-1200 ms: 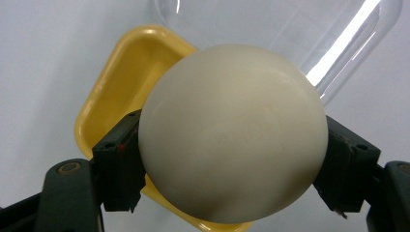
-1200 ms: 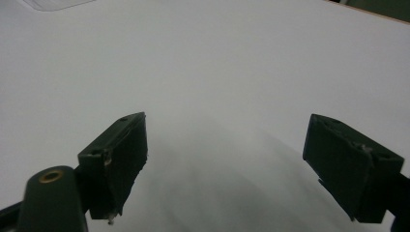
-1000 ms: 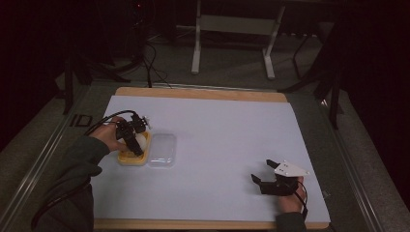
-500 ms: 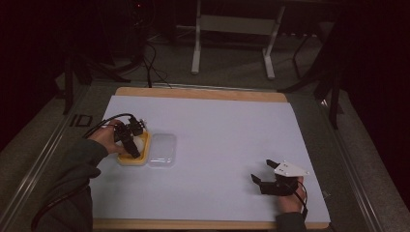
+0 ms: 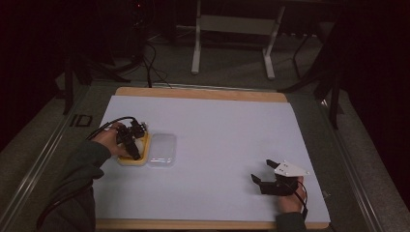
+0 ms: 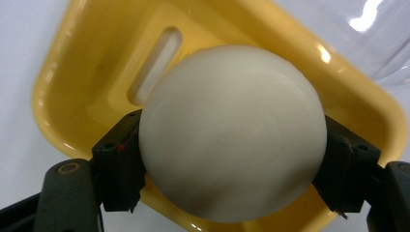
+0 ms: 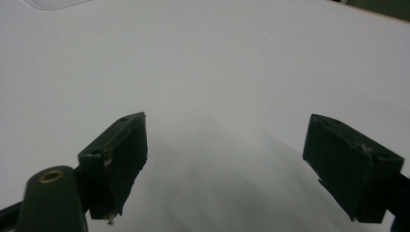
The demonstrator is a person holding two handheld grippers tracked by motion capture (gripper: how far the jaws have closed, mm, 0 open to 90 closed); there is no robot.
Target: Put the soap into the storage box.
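A smooth white ball-shaped object (image 6: pixel 232 130) sits over a yellow tray (image 6: pixel 87 63), and my left gripper (image 6: pixel 232 179) is shut on it, one black jaw on each side. In the high view the left gripper (image 5: pixel 131 142) is over the yellow tray (image 5: pixel 133 160) at the left of the white mat. A clear plastic lid (image 5: pixel 162 150) lies just right of the tray. My right gripper (image 5: pixel 263 175) rests near the mat's front right, open with nothing between its jaws. The right gripper (image 7: pixel 227 159) looks across bare white mat.
The white mat (image 5: pixel 217 130) covers a wooden-edged table (image 5: pixel 193 93). Beyond it stand a white frame stand (image 5: pixel 232 29) and cables (image 5: pixel 150 58) on the floor. A corner of the clear lid (image 7: pixel 53 4) shows at the top left of the right gripper view.
The left hand and gripper have shifted slightly over the yellow tray. The right gripper has stayed still.
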